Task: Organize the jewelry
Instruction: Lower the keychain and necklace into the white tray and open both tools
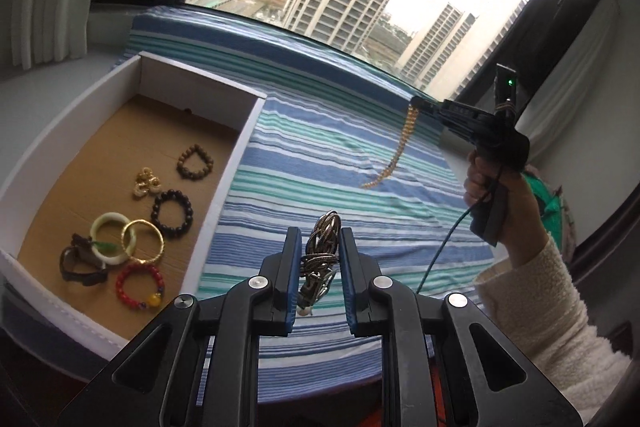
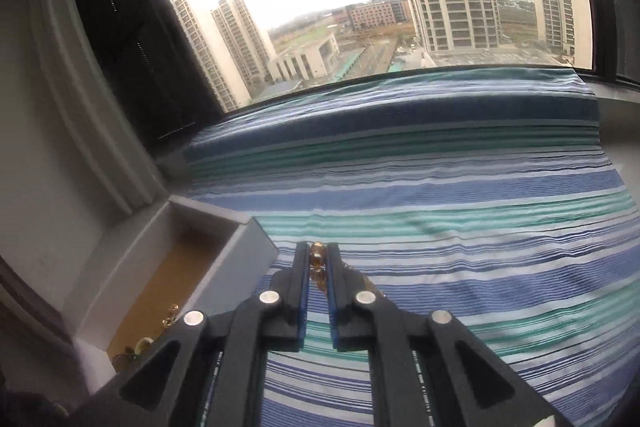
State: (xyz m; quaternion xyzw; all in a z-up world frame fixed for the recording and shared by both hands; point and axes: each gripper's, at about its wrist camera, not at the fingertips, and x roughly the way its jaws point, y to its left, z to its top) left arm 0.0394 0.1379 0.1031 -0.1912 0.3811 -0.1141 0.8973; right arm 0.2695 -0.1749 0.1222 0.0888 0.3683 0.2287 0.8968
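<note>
Left gripper (image 1: 319, 259): jaws part-open, silver chain bundle (image 1: 320, 255) sitting between the pads, leaning on the left pad (image 1: 291, 267); gap visible on the right side, so clamped or merely cradled, cannot tell. Bundle's long axis running along the fingers, looped end poking out past the tips, clasp end hanging low near the pad roots. Right gripper (image 2: 319, 259): jaws nearly closed, pinching the top beads of an amber bead strand (image 2: 318, 259); in the left wrist view same strand (image 1: 402, 147) dangling from the right gripper (image 1: 416, 105), long axis near vertical, tail curling just above or onto the striped cloth (image 1: 320, 147), contact unclear. Outward: white box (image 1: 236, 155) with cardboard floor lying left of both grippers, already holding a brown bead bracelet (image 1: 195, 161), black bead bracelet (image 1: 172, 215), gold charm cluster (image 1: 146, 182), pale jade bangle (image 1: 111, 238), gold bangle (image 1: 142, 241), red bead bracelet (image 1: 140, 285) and a dark strap piece (image 1: 80, 263). Key relation: box wall just beside the left gripper, well apart from the right one. Judgement: left load goes first, short sideways shift left over the wall; right strand needs a longer carry across the cloth, with height kept so the tail clears the wall. Risk: loose chain slipping off the pad mid-shift.
</note>
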